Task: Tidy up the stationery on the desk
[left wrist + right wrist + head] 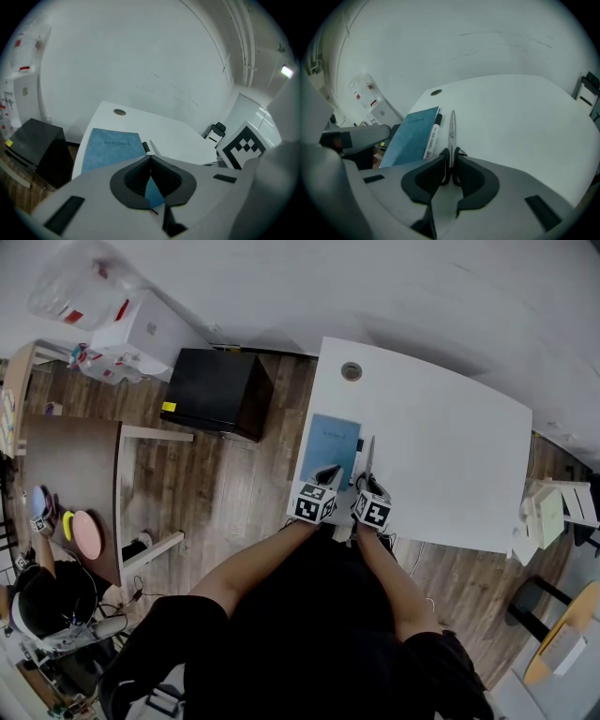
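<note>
Silver-bladed scissors (451,129) (black handles), clamped in right gripper (451,164), left gripper (150,158) closed

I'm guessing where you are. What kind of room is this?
Probably an office or workroom: a white desk with a cable hole, a blue notebook, a marker and scissors on it, and a black cabinet on the wooden floor beside it.

On the desk (525,117), the notebook (412,136) lies leftmost, the marker (432,136) just right of it, then the scissors (452,129).
</note>
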